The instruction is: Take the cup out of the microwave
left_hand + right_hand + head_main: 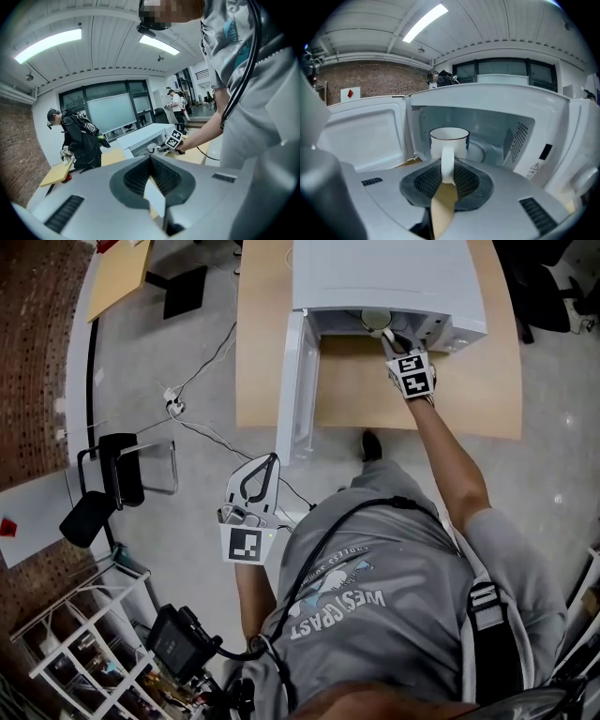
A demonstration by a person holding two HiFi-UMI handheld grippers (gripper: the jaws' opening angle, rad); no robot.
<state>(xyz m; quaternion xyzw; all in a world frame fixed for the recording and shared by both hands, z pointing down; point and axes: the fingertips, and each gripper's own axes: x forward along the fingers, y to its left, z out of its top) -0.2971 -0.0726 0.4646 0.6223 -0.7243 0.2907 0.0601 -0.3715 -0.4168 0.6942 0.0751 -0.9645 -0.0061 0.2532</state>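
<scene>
The white cup (449, 139), with a dark rim, hangs at the mouth of the open white microwave (534, 136), just in front of the glass turntable (480, 152). My right gripper (447, 171) is shut on the cup's handle, which runs down between the dark pads. In the head view the right gripper (389, 339) reaches into the microwave (384, 277), and the cup (376, 320) shows at the opening. The microwave door (291, 390) stands swung open to the left. My left gripper (272, 457) is held low beside the person's body, shut and holding nothing.
The microwave stands on a wooden table (469, 399). Cables and a power strip (173, 407) lie on the floor to the left, near a black chair (108, 488) and a white shelf rack (84, 652). Another person (79, 140) stands across the room.
</scene>
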